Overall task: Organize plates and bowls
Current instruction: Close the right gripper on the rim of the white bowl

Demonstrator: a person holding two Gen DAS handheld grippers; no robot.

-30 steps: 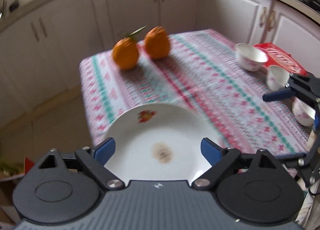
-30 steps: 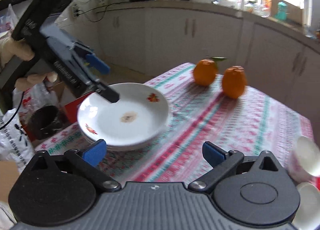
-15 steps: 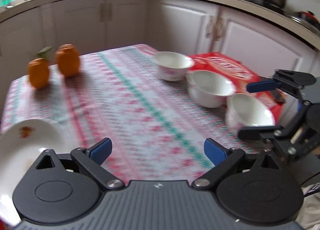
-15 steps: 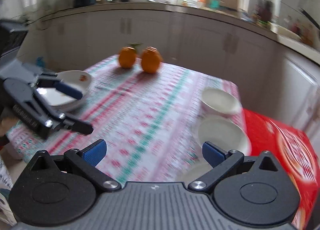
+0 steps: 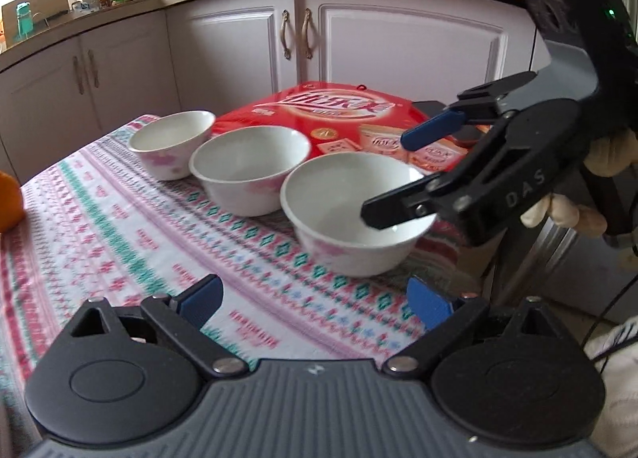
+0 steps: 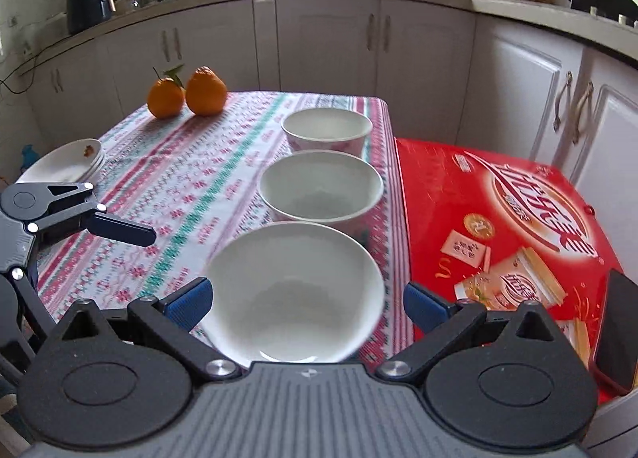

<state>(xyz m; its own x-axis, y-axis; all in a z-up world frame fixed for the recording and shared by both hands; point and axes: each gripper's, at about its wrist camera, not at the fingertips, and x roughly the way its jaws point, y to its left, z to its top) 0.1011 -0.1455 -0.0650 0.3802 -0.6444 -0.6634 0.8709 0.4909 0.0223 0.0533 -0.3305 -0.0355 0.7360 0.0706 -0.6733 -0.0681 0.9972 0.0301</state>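
Plates (image 6: pixel 63 165) sit stacked at ten o'clock, so it looks like bowl time: the right gripper (image 6: pixel 305 300), jaws spread, straddles the nearest bowl (image 6: pixel 295 290) without pinching, the left gripper (image 5: pixel 315 298) gapes empty at nine o'clock, so next comes a rim squeeze.

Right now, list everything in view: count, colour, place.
bowls: three, white with pink flowers, in a row along the table edge beside the red box
plates: one stack, white, far left table corner
oranges: two, orange, far end of the table
tablecloth: one, pink and green pattern, covering the table
red box: one, red, right of the table
phone: one, dark, on the red box
left gripper: open, empty
right gripper: open, around the nearest bowl
gloved hand: one, white, holding the right gripper
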